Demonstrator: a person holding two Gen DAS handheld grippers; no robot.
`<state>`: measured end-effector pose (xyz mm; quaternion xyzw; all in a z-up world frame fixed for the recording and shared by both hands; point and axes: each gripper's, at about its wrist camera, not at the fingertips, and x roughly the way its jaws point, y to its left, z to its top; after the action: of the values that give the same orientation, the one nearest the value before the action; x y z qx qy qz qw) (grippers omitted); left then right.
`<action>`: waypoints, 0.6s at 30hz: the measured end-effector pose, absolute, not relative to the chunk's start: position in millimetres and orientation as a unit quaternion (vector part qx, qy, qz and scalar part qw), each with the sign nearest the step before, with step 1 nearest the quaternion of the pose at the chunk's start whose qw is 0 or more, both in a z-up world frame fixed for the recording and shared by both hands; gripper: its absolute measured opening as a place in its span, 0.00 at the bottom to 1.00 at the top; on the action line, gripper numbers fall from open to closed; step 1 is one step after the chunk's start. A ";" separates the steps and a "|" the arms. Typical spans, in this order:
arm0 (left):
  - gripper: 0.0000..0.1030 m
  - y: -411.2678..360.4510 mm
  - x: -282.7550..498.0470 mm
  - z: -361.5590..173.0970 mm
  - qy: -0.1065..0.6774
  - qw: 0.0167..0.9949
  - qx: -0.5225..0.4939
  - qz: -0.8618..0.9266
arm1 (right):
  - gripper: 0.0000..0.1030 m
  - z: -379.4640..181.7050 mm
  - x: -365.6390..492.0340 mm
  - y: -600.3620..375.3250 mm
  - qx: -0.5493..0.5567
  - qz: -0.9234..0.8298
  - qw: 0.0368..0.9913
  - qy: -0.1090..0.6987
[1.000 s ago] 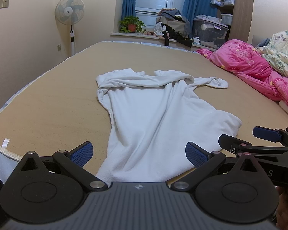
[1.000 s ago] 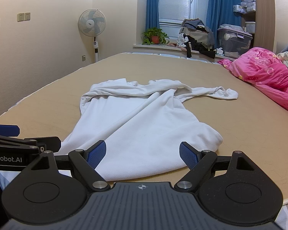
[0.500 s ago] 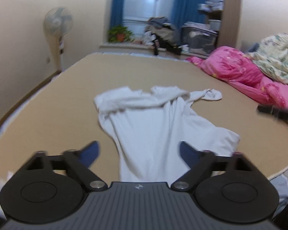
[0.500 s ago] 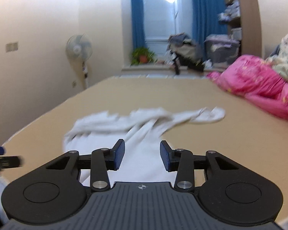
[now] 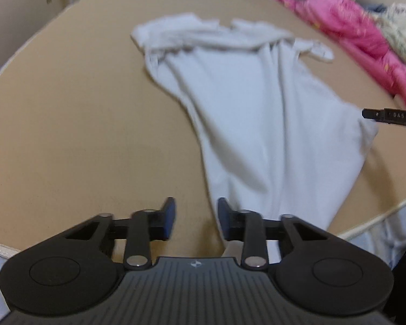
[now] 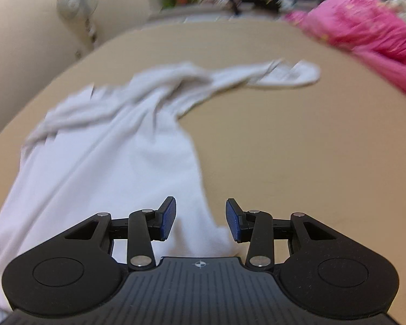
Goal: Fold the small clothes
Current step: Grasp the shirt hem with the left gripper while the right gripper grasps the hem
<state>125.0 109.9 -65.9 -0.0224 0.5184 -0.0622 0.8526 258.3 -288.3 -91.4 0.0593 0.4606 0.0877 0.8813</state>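
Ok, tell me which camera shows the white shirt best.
The left wrist view: the white shirt lies almost whole there on the tan bed, from the bunched far end to the near hem, and fairly sharp. The right wrist view shows it blurred, with the near part cut off and hidden behind the right gripper.

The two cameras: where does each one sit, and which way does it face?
Left wrist: sits on the left gripper, looks down along its open fingers at the white shirt on the bed; the right gripper's tip shows at the right edge.
Right wrist: sits on the right gripper, looks over the shirt's near right edge toward the pink quilt; fingers open.
Both share the shirt, bed and quilt.
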 end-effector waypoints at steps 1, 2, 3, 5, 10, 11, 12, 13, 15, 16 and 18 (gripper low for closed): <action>0.30 108.0 128.9 -70.3 0.516 0.854 -0.028 -0.062 | 0.41 -94.9 261.6 -284.2 0.041 0.090 0.880 0.465; 0.30 108.6 132.2 -72.8 0.521 0.850 -0.041 -0.067 | 0.42 -98.1 262.9 -279.6 0.023 0.092 0.878 0.469; 0.30 104.5 130.3 -74.5 0.518 0.850 -0.057 -0.075 | 0.42 -99.1 263.0 -275.7 0.006 0.095 0.880 0.466; 0.30 98.5 133.2 -76.4 0.518 0.848 -0.071 -0.087 | 0.41 -101.1 265.5 -271.5 -0.005 0.100 0.881 0.462; 0.28 70.8 136.4 -85.8 0.506 0.858 -0.020 -0.082 | 0.16 -105.7 265.0 -272.2 -0.001 0.101 0.883 0.459; 0.25 68.1 135.1 -84.6 0.500 0.861 -0.012 -0.088 | 0.08 -104.0 263.0 -273.8 0.004 0.105 0.884 0.455; 0.10 65.9 134.4 -83.8 0.497 0.862 -0.008 -0.099 | 0.05 -102.0 258.9 -277.5 0.011 0.111 0.887 0.449; 0.04 66.2 133.8 -83.5 0.496 0.862 -0.009 -0.108 | 0.05 -99.2 255.5 -279.0 0.019 0.115 0.890 0.441; 0.02 66.0 128.1 -78.3 0.484 0.867 -0.003 -0.123 | 0.04 -88.3 247.0 -287.6 0.048 0.120 0.897 0.424; 0.02 67.9 123.7 -73.9 0.474 0.871 0.001 -0.126 | 0.04 -81.3 241.9 -294.8 0.073 0.124 0.899 0.414; 0.02 79.5 115.3 -58.0 0.449 0.884 -0.014 -0.125 | 0.04 -66.7 227.5 -310.9 0.120 0.135 0.903 0.390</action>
<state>115.3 79.5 -58.0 -0.0141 0.4494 -0.1253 0.8844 227.5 -310.9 -66.7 0.1203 0.3900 0.1354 0.9028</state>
